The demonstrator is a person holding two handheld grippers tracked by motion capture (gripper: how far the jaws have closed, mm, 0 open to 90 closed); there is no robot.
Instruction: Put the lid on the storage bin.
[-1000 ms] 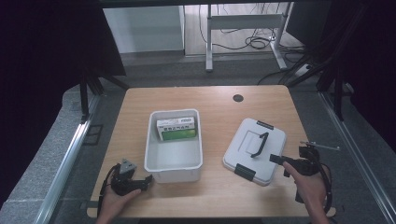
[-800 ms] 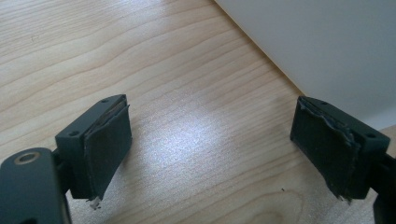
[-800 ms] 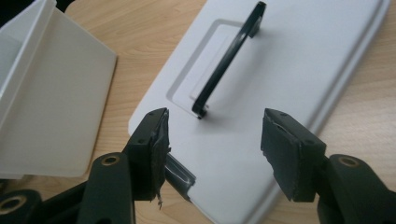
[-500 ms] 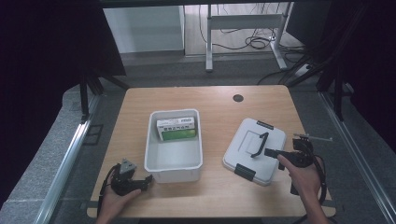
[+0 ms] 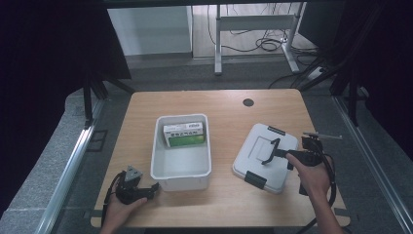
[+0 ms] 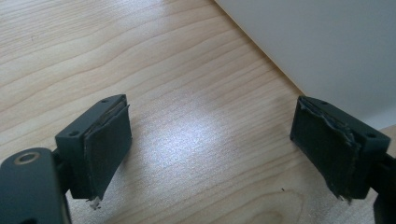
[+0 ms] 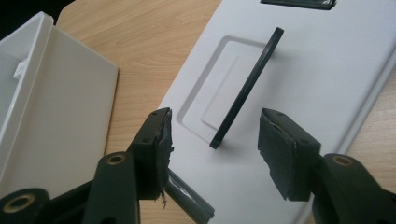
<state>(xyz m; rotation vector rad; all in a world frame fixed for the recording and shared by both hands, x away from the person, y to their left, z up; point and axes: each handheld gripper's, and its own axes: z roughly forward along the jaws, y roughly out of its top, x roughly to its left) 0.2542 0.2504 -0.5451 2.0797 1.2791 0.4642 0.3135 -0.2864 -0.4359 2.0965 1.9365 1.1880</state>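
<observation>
Right of centre on the desk [image 5: 229, 105], my right hand-held gripper [image 7: 212, 140] gapes wide astride the lid's [image 7: 327, 93] upright black handle [image 7: 247, 88], which runs away lengthwise between the jaws.

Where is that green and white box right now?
In the high view, the green and white box lies inside the white bin, at its far end, left of the grey lid.

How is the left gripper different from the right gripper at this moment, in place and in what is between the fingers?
The left gripper rests low on the table, beside the bin; the right gripper is over the lid. Between the left fingers lies bare wood; between the right fingers stands the lid's black handle, not yet gripped. Both are open.
</observation>
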